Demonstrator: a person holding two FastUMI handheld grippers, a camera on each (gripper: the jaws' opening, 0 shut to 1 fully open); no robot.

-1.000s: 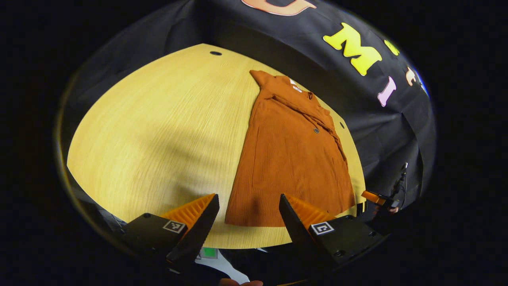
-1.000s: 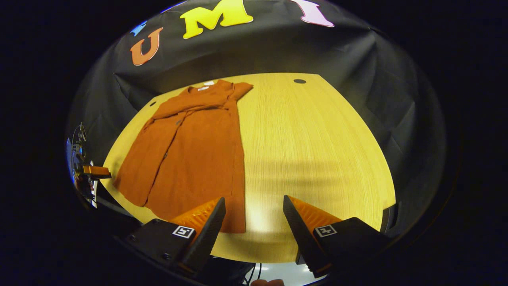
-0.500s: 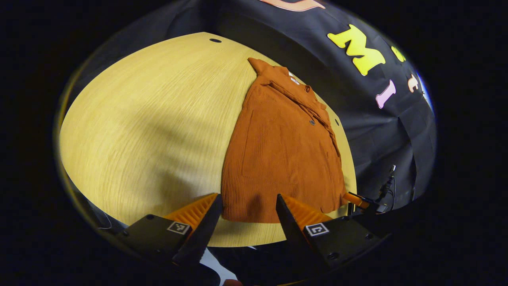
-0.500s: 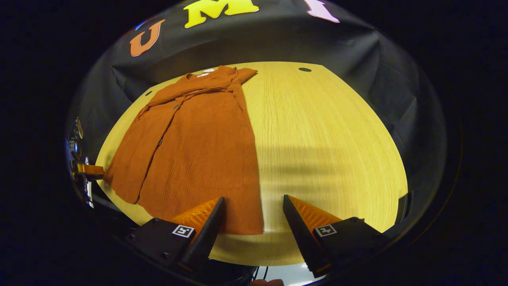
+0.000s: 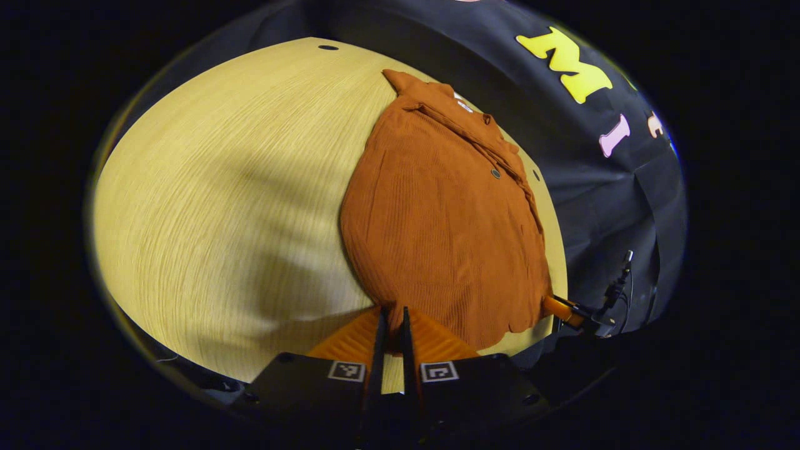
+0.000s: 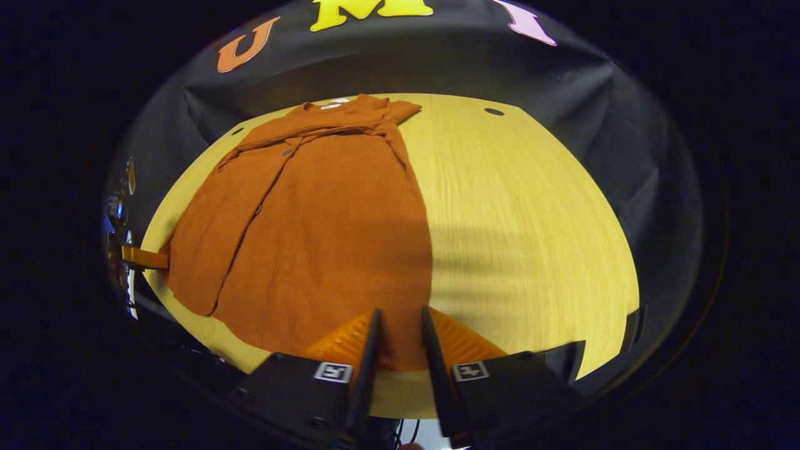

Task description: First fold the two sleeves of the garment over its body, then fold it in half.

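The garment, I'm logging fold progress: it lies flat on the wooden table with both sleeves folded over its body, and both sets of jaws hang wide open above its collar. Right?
Not quite. The jaws are at the hem, not the collar, and nearly closed on it. The left gripper view shows the left gripper pinching the near edge of the garment; the right gripper does likewise. It lies on the wooden table, sleeves folded over.

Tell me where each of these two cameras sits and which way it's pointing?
Left gripper view: rides on the left gripper, looking forward over the rust-orange ribbed garment on the pale wooden table; its own jaws pinch the near hem.
Right gripper view: rides on the right gripper, facing the same garment; jaws nearly closed at the hem.
Both share garment and table.
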